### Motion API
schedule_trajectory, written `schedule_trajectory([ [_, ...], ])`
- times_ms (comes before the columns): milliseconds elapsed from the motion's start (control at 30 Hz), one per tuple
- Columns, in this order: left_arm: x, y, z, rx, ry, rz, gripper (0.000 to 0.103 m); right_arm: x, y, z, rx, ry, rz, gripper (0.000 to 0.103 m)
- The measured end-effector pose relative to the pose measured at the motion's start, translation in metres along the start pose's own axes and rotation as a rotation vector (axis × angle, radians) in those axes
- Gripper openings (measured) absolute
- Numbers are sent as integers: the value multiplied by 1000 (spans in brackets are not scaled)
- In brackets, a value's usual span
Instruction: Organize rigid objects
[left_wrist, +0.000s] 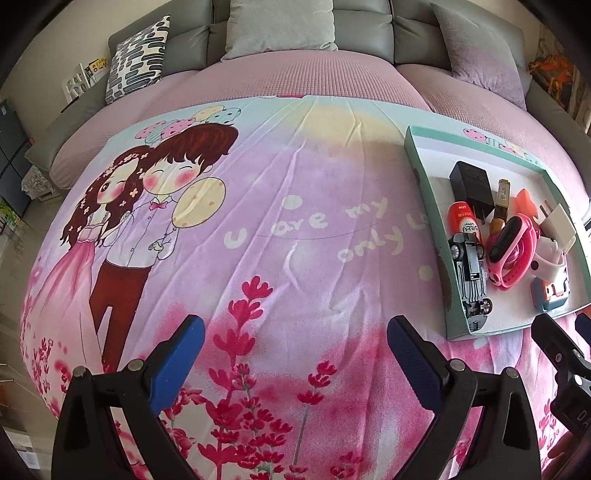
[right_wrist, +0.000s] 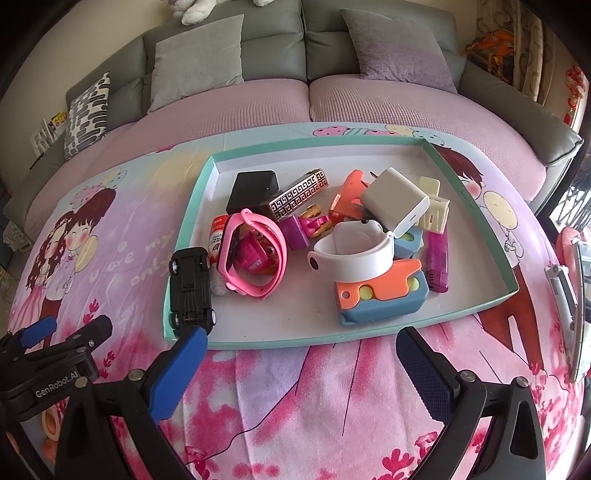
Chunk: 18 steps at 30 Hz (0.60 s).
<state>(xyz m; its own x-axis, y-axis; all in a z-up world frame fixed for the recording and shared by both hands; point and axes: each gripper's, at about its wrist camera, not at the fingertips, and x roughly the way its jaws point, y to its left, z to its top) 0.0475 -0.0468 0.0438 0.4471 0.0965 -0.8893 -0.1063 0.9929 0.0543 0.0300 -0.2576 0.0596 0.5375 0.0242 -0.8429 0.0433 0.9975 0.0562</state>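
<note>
Right claw (right_wrist: 301, 352) sits closest to the work, jaws spread wide, nothing held, hanging just short of the near rim of the teal tray (right_wrist: 476, 206) on the printed bedspread (right_wrist: 295, 398). Left claw (left_wrist: 295, 339) equally wide and empty, over bare bedspread, tray off to its right (left_wrist: 424, 192). I judge the right arm nearer to everything in the tray. Toy car (right_wrist: 191, 288) is the closest piece: ahead and left of the right claw, almost touching its left finger, belly-up, wheels in the air, against the tray's left wall. Its long axis runs near-to-far, roughly parallel to that wall; can't tell nose from tail from the underside. From the left wrist it lies the same way along the wall (left_wrist: 471, 273). Pink watch band (right_wrist: 255, 254) is just beside the car on the right, the white band (right_wrist: 351, 254) further right mid-tray. If the car is the pick, I'd swing the right claw left and close across its narrow width.
</note>
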Motion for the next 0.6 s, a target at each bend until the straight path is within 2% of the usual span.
schedule_trajectory([
  [600, 1, 0, 0, -2, 8, -2, 99, 3, -1, -1, 6, 8, -3, 103],
])
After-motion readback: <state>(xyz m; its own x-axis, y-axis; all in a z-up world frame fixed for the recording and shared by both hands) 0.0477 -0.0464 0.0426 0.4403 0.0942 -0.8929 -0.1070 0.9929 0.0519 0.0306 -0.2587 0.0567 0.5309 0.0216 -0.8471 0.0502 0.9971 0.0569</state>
